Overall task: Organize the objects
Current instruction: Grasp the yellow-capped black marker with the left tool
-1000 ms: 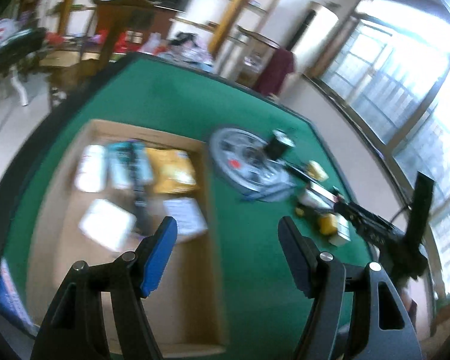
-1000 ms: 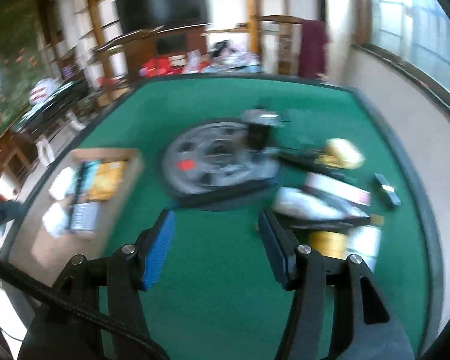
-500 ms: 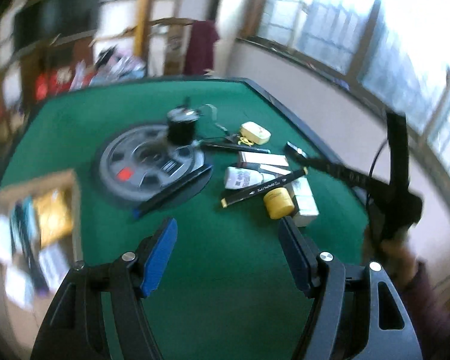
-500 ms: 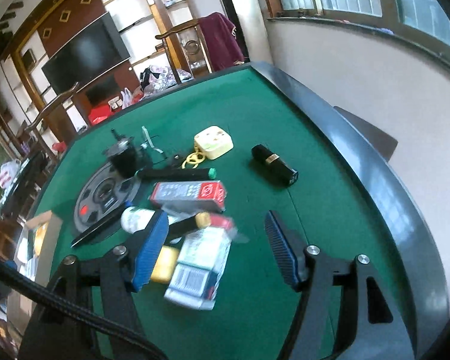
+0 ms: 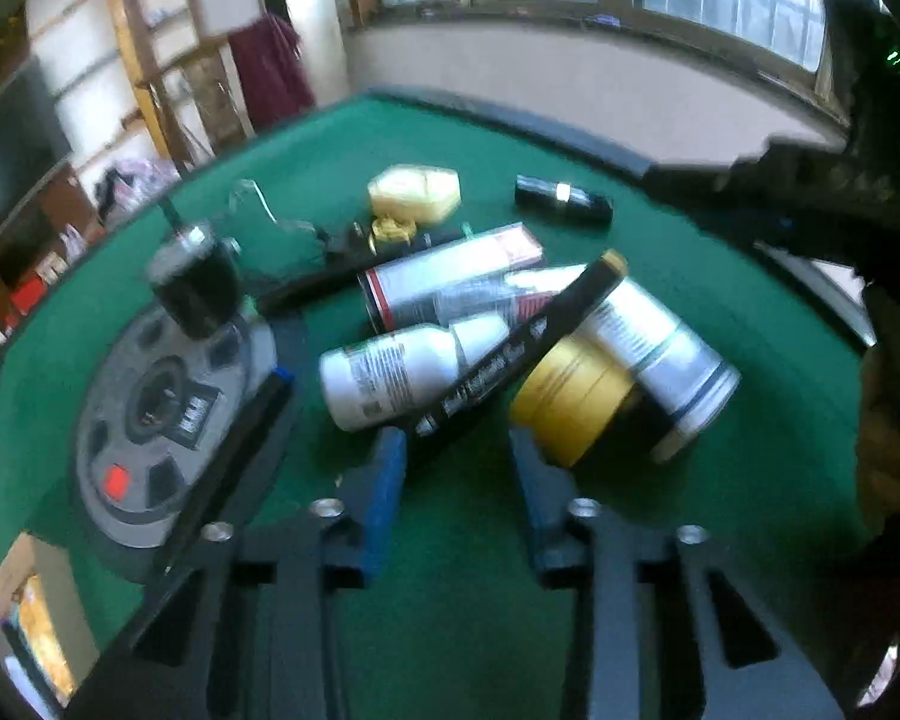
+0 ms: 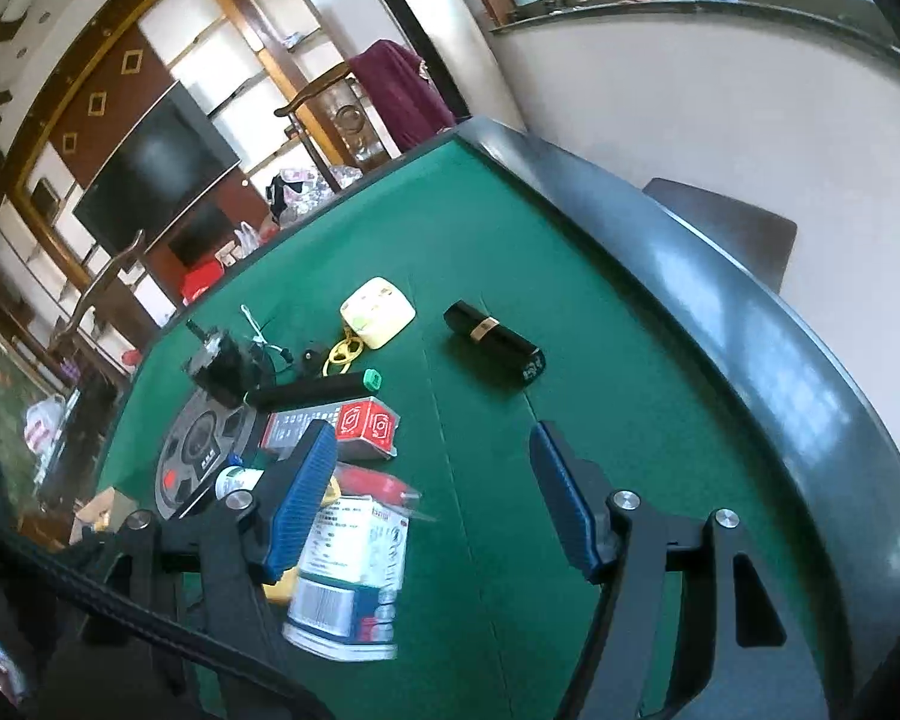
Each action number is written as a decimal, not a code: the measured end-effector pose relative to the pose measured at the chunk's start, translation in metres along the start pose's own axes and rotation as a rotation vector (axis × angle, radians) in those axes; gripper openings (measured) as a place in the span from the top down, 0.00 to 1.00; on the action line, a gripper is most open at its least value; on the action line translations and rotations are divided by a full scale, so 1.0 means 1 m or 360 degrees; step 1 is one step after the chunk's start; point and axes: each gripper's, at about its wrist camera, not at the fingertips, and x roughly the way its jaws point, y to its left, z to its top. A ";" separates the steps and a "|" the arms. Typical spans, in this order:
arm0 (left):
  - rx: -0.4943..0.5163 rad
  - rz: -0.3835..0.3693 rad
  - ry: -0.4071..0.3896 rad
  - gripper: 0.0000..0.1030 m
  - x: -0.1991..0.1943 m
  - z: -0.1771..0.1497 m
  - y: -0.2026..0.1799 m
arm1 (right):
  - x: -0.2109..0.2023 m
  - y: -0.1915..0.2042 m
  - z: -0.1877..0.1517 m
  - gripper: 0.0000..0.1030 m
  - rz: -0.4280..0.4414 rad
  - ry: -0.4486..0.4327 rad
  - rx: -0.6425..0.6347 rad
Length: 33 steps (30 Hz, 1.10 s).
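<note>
Green table point(image 6: 480, 252) – left gripper point(image 5: 453, 483), right gripper point(image 6: 429, 489) fingers spread, empty; yellow tape roll point(image 5: 573, 399) clear in left view only.

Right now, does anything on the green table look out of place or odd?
Yes. A long black box lies tilted across the white bottle and yellow tape roll, part of a jumbled heap. No spill or damage shows.

Bare green felt point(image 6: 618, 372) beside black tube point(image 6: 493, 336), clutter pile point(image 5: 510, 336) crowding left tongs point(image 5: 453, 480)
</note>
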 end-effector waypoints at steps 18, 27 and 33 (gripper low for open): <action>0.0338 0.0146 -0.0145 0.55 -0.003 0.012 -0.006 | 0.019 0.003 -0.009 0.36 0.0028 0.0146 0.0022; 0.0489 0.0144 0.0013 0.72 0.031 0.029 -0.029 | 0.017 0.004 -0.009 0.36 0.0006 0.0134 0.0000; 0.0324 -0.0056 0.0087 0.89 0.013 0.010 -0.024 | 0.019 0.001 -0.009 0.36 0.0004 0.0160 0.0020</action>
